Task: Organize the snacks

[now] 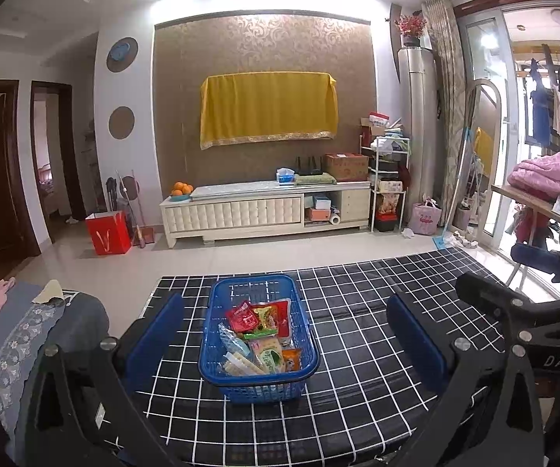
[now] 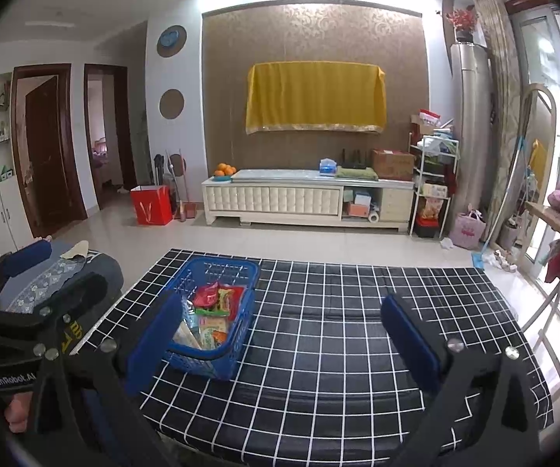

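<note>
A blue plastic basket (image 1: 304, 334) holding several snack packets (image 1: 258, 334) stands on the table with the black and white checked cloth (image 1: 358, 311). My left gripper (image 1: 286, 340) is open and empty, held above the near edge with the basket between its blue pads (image 1: 155, 334). In the right wrist view the basket (image 2: 247, 311) sits left of centre, its near left corner behind the left pad (image 2: 155, 334). My right gripper (image 2: 284, 340) is open and empty over the bare cloth (image 2: 338, 330). The right gripper also shows in the left wrist view (image 1: 521, 307) at the right edge.
A sofa arm with a grey lace cover (image 1: 19, 334) adjoins the table's left side. Beyond the table is tiled floor, a white TV cabinet (image 1: 264, 210), a red paper bag (image 1: 106, 231) and a rack with pink bedding (image 1: 548, 175) at the right.
</note>
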The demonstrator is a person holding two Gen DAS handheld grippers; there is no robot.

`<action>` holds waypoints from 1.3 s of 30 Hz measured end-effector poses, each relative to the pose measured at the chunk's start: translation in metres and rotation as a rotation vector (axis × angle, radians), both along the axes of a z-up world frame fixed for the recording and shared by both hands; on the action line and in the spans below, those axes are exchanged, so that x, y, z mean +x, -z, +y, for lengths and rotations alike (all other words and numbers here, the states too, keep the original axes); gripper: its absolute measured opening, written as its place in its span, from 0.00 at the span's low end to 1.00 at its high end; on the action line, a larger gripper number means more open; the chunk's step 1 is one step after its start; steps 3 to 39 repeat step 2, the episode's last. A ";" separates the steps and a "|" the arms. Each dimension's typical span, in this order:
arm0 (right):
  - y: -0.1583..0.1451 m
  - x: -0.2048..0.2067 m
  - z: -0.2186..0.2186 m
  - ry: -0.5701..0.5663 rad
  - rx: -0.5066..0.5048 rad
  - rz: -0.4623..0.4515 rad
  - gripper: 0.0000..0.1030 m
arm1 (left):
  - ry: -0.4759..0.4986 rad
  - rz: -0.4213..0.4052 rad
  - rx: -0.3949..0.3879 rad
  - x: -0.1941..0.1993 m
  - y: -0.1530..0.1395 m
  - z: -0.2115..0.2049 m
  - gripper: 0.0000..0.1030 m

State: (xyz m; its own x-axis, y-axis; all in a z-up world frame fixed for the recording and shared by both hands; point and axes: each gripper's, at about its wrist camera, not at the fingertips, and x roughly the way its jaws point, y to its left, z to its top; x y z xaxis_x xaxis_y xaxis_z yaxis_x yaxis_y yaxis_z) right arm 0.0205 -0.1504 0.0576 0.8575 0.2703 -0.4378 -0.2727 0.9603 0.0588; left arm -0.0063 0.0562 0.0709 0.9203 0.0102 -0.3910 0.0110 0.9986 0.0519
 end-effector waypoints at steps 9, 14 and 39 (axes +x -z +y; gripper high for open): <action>0.001 0.000 0.000 0.001 0.001 0.004 1.00 | -0.002 -0.001 0.004 0.000 0.000 -0.001 1.00; 0.001 0.000 0.000 0.001 0.001 0.004 1.00 | -0.002 -0.001 0.004 0.000 0.000 -0.001 1.00; 0.001 0.000 0.000 0.001 0.001 0.004 1.00 | -0.002 -0.001 0.004 0.000 0.000 -0.001 1.00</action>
